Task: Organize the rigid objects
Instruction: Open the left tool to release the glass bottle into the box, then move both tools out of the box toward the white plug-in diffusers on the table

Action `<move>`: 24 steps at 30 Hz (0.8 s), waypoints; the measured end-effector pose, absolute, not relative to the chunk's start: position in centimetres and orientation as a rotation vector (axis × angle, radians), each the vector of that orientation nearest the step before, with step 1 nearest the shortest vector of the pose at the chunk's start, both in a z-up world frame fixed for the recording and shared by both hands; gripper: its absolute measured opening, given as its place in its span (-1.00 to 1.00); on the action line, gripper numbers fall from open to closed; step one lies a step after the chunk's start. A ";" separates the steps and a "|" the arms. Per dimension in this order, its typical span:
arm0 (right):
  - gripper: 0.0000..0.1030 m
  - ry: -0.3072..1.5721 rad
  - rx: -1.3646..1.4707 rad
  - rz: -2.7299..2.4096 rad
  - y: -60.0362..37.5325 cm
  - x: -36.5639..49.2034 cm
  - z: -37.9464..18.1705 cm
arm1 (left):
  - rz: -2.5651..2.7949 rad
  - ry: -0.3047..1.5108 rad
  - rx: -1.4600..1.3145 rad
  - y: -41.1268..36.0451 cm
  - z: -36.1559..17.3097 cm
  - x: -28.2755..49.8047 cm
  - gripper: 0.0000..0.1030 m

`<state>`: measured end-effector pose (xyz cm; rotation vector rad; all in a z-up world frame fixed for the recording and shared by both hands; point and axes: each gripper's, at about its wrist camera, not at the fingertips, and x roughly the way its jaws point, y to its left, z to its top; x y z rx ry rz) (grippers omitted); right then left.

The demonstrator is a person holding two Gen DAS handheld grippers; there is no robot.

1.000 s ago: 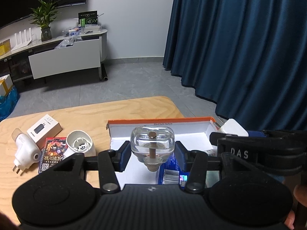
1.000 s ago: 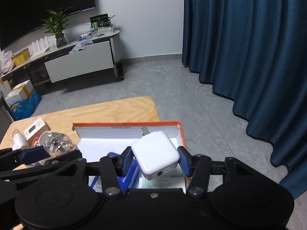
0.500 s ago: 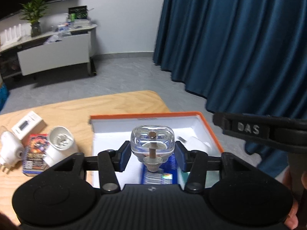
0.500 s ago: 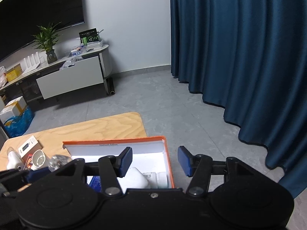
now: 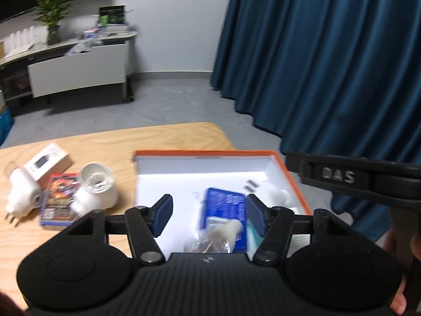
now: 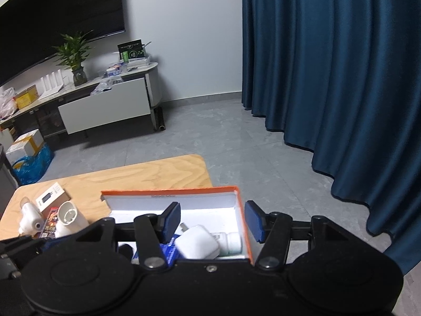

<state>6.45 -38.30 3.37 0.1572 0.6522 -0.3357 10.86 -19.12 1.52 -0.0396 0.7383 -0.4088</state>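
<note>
The left gripper [image 5: 208, 214] stands with its blue pads apart and nothing pressed between them; its jaws have just been opening, and the clear glass bottle with a pale stopper [image 5: 215, 239] lies blurred below them, at lower centre of the left wrist view, inside the white cardboard box with an orange rim [image 5: 286, 173]. A blue printed packet [image 5: 223, 205] lies flat in the same box, and the bottle appears to rest against its near end. The right gripper [image 6: 212, 221] is likewise released, its jaws having just been widening, with nothing gripped. Beneath it in the box sits the white square charger block [image 6: 197, 242], beside a small white bottle on its side [image 6: 230, 242] (label not legible). On the light wooden table [image 5: 163, 137], at left of the left wrist view, remain a white plug adapter [image 5: 19, 197], a white round-mouthed device [image 5: 96, 187], a red printed card pack [image 5: 59, 200] and a small white carton [image 5: 48, 162].
</note>
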 end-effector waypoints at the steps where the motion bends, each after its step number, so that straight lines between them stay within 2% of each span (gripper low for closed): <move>1: 0.32 0.655 0.156 -0.331 -37.9 6.5 3.3 | -0.394 0.738 -0.044 -18.6 1.5 10.8 0.23; 24: 0.37 0.750 0.118 -0.118 -26.8 8.4 0.2 | -0.147 0.741 -0.091 -7.6 0.5 10.0 0.36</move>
